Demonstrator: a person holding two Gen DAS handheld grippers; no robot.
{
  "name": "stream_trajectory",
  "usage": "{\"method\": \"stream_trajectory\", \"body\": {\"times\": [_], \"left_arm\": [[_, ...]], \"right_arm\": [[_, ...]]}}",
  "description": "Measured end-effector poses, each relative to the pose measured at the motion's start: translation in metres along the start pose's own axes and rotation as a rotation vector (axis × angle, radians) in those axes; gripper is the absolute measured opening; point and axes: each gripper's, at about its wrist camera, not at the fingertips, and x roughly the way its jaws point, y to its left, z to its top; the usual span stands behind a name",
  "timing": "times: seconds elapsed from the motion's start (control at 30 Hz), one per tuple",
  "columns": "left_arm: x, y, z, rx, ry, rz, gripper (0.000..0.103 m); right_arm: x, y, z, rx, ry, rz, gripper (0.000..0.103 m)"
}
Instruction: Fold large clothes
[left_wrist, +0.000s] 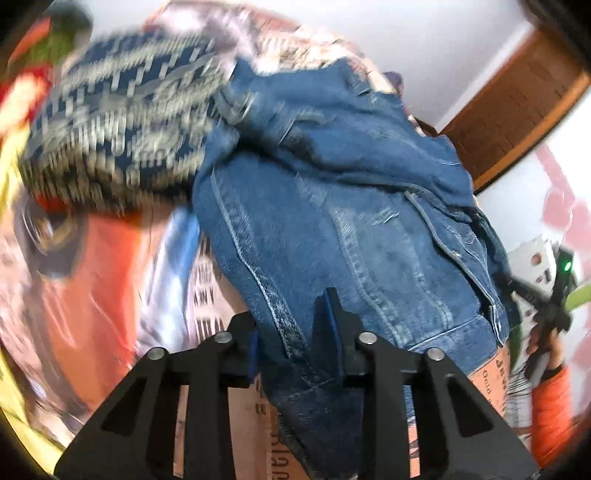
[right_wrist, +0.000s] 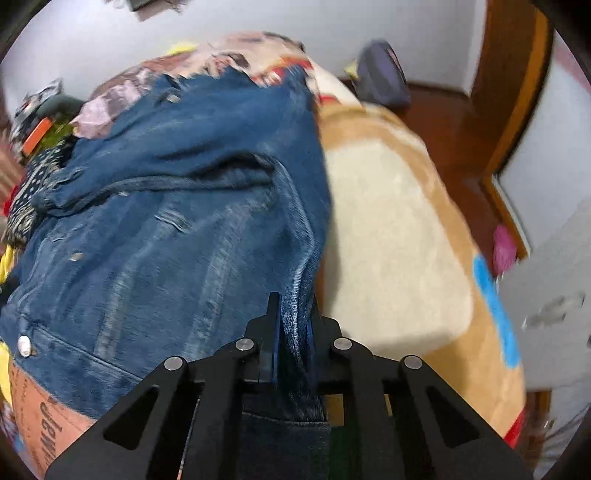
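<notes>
Clothes were heaped at the far left of the left wrist view, where a folded navy cloth with a pale woven pattern (left_wrist: 122, 122) was seen, blurred, on a printed bedspread (left_wrist: 92, 266) of orange, pink and yellow. Just to its right, and partly overlapped by it, a blue denim jacket (left_wrist: 332, 192) was spread across the middle of the bed, its hem toward the camera. The left gripper (left_wrist: 291, 332) was seen at that near edge with a fold of the jacket's seam between its blue pads; the gap was narrow, but whether the pads pressed on the cloth could not be told from the picture. At the far right of this view, a hand (left_wrist: 543, 343) in an orange sleeve was seen around the handle of the other tool.

In the right wrist view, the dotted dark cloth (right_wrist: 33, 195) was seen at the left edge, then the jacket (right_wrist: 177, 206) with a metal button (right_wrist: 24, 346) on its waistband near the lower left. The right gripper (right_wrist: 293, 325) was clamped shut on the jacket's right edge, the denim being pinched upright between its two fingers. To the right of the jacket, a tan and cream blanket (right_wrist: 399, 236) was laid over the bed, with a blue mark along its right border. Beyond it, a wooden floor (right_wrist: 443, 107) and a door frame (right_wrist: 517, 96) were visible.
</notes>
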Motion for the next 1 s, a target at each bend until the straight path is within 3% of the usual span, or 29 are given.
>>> {"method": "stream_trajectory", "body": {"times": [0.1,0.3,0.37,0.6,0.67,0.77,1.0], "left_arm": [[-0.010,-0.009,0.009,0.022,-0.030,-0.013,0.011],[-0.032,0.006,0.052,-0.067,-0.088,-0.164,0.007],[-0.035,0.011,0.066,-0.080,-0.106,-0.179,0.006],[-0.042,0.017,0.131,-0.139,-0.196,-0.207,0.005],[-0.038,0.025,0.154,-0.172,-0.242,-0.194,0.005],[-0.018,0.034,0.183,-0.211,-0.248,-0.149,0.005],[0.068,0.059,0.216,-0.258,-0.151,-0.006,0.005]], "right_arm": [[-0.013,0.009,0.016,-0.030,-0.029,0.038,0.009],[-0.035,0.021,0.055,-0.046,-0.071,0.172,0.008],[-0.039,0.021,0.070,-0.032,-0.093,0.196,0.008],[-0.047,0.015,0.121,0.057,-0.269,0.106,0.008],[-0.042,0.010,0.134,0.099,-0.302,0.083,0.008],[-0.025,0.006,0.154,0.132,-0.321,0.041,0.008],[0.041,-0.001,0.190,0.157,-0.228,-0.008,0.008]]}}
